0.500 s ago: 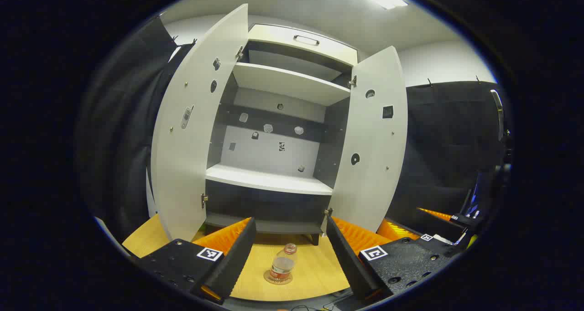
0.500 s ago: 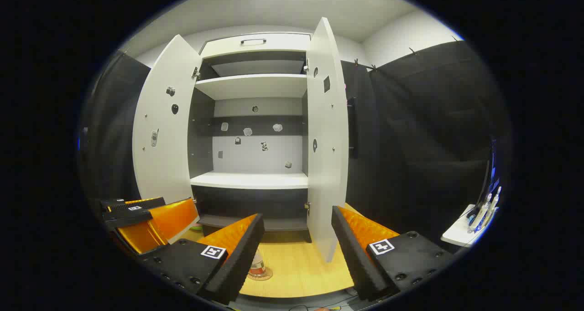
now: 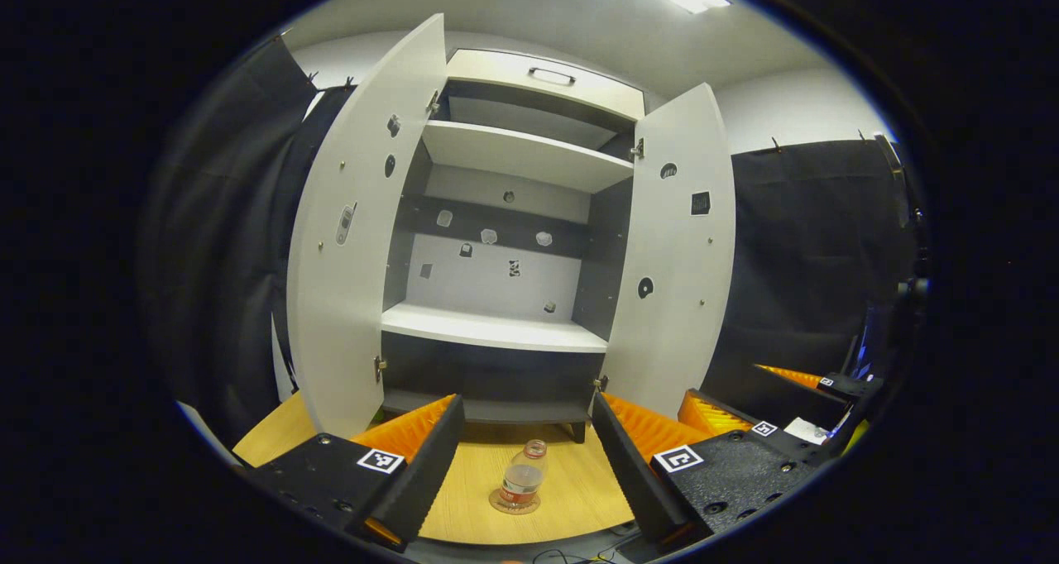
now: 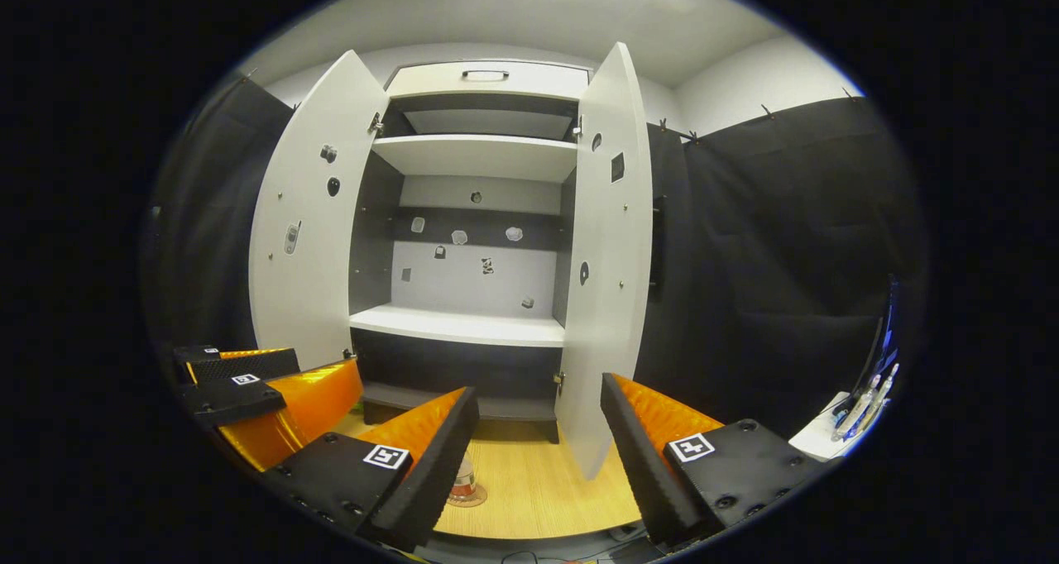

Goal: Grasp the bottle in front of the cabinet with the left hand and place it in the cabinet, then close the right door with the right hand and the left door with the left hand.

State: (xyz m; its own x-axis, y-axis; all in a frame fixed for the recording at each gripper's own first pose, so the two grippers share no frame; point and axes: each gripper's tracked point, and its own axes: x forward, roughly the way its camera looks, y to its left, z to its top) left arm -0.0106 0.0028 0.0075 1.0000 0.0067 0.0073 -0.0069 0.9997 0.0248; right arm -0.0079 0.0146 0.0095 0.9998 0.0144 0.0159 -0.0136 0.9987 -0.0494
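Both doors [image 3: 352, 250] flat, white, clear round bottle [image 3: 521, 485] upright, both grippers' fingers [image 3: 430, 465] released.

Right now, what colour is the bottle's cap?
Red, on the bottle; the left gripper view shows it best.

- The desk [image 3: 571, 498], at the bottom centre of the left gripper view, is showing pale wood grain with a smooth finish.
- The bottle [image 3: 523, 483] on it is looking like clear, glossy plastic.
- The cabinet [image 3: 496, 328] doors and shelves are appearing as smooth, matt white board.
- Its top drawer handle [image 3: 553, 74] is glinting like metal.
- The wall cloth [image 4: 786, 241] is hanging matt and creased.
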